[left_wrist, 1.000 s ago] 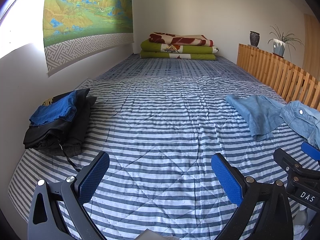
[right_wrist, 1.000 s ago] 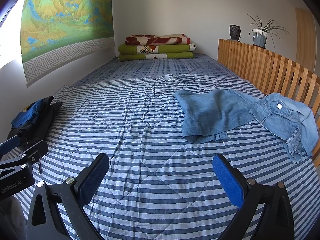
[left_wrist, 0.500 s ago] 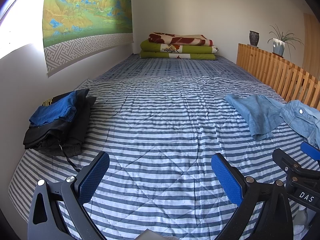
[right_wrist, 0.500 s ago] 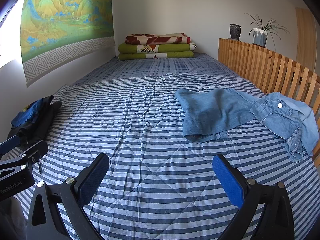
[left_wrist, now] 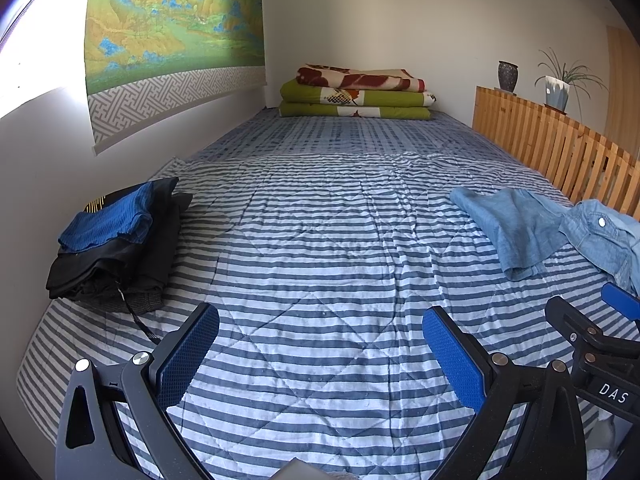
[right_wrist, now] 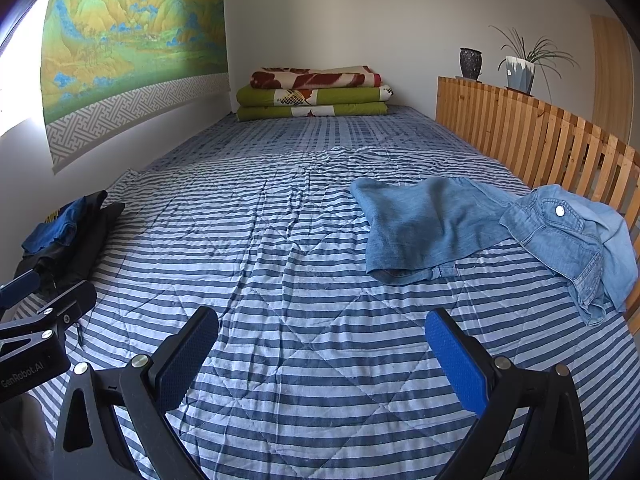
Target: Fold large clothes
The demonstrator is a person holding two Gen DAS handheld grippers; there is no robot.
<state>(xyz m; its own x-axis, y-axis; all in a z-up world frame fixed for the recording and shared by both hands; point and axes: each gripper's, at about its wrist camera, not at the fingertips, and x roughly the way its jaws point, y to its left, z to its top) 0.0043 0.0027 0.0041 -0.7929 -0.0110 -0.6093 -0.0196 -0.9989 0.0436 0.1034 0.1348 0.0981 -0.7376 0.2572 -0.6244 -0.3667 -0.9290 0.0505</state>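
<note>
A crumpled light-blue denim garment (right_wrist: 432,224) lies unfolded on the right side of the striped bed, with a denim shirt (right_wrist: 576,240) heaped beside it against the wooden rail. The same denim garment (left_wrist: 516,228) shows at right in the left wrist view. A folded stack of dark and blue clothes (left_wrist: 112,240) sits at the left by the wall, and that stack (right_wrist: 64,236) also appears at far left in the right wrist view. My left gripper (left_wrist: 320,348) and right gripper (right_wrist: 320,352) both hover open over bare quilt, holding nothing, well short of the denim.
The blue-and-white striped quilt (left_wrist: 320,240) covers the bed. Folded green and red blankets (right_wrist: 312,96) are stacked at the far end. A slatted wooden rail (right_wrist: 520,136) runs along the right, carrying a vase and a potted plant (right_wrist: 520,68). A wall with a hanging scroll bounds the left.
</note>
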